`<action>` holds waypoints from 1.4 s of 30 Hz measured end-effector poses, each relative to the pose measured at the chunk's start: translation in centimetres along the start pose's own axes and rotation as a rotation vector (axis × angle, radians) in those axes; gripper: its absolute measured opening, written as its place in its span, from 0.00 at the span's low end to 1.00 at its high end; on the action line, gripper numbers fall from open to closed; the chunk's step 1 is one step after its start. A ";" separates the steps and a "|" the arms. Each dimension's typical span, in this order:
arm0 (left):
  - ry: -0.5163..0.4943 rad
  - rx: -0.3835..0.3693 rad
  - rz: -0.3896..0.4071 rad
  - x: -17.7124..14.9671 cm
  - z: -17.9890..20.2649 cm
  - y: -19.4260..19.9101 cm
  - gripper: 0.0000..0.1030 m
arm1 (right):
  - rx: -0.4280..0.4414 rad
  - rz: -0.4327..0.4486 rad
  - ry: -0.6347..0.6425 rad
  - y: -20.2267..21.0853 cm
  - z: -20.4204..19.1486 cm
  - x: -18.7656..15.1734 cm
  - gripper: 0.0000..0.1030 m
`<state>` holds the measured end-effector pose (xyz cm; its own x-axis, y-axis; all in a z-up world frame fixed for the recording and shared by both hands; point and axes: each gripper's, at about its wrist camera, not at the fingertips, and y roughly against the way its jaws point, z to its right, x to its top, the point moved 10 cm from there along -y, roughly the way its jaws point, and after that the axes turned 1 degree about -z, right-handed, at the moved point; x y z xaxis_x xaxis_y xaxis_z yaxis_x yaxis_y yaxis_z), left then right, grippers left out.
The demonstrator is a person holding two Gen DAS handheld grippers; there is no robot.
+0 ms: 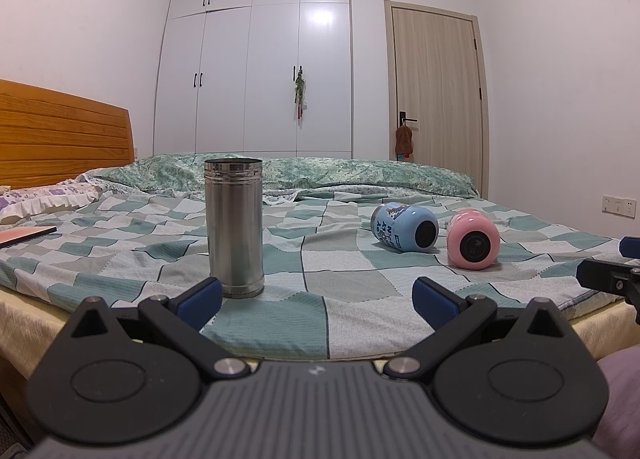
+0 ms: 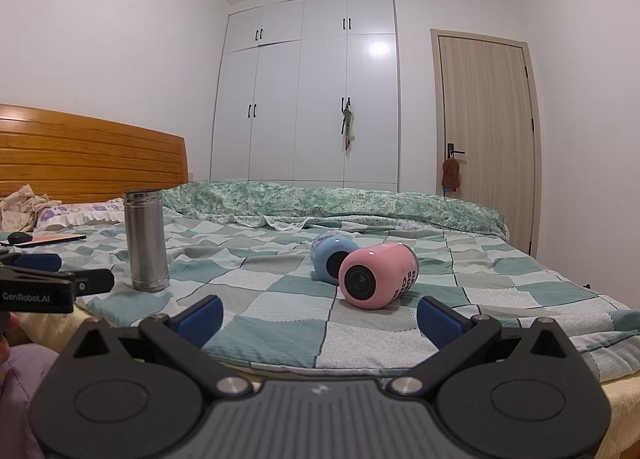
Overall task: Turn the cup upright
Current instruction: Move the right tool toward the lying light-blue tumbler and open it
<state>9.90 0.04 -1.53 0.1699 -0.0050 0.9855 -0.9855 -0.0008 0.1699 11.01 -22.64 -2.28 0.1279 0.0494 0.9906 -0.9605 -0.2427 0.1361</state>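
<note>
While the steel cup (image 1: 234, 228) stands upright just ahead of the left gripper's (image 1: 318, 301) left finger, two cups lie tipped on the checked bedspread (image 2: 280, 323): the pink cup (image 2: 375, 275) just beyond the right gripper's (image 2: 320, 321) spread fingers and slightly toward the right one, its dark base facing them, and the blue cup (image 2: 332, 261) on its side touching behind it. Both grippers are released, jaws wide and holding nothing. The pink cup looks the likelier one to right from here. I judge it a rigid, smooth, glossy shell, light if empty and rounded, so it may roll on the soft, yielding bedding or slip under a shallow pinch. Closing across the middle of the barrel, pads on opposite sides of the curved wall, seems the safest hold; the base end offers only a flat face, and the mouth is hidden
</note>
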 end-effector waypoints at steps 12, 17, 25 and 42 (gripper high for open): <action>-0.030 -0.054 -0.057 0.2 1.7 -1.6 1.00 | 0.053 -0.080 -0.042 -1.8 0.6 1.2 1.00; -0.007 -0.124 -0.060 2.3 2.6 -3.4 1.00 | 0.091 -0.113 -0.048 -4.9 1.0 3.4 1.00; -0.046 -0.161 -0.068 5.2 3.5 -9.4 1.00 | 0.112 -0.146 0.029 -11.4 1.3 7.1 1.00; -0.026 -0.149 -0.173 6.7 4.0 -22.8 1.00 | 0.108 -0.330 0.051 -26.7 3.6 9.4 1.00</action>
<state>33.53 -3.93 1.19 0.3341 -0.0436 0.9415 -0.9305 0.1437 0.3369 38.70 -19.18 3.49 0.4120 0.1894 0.8913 -0.8376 -0.3064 0.4523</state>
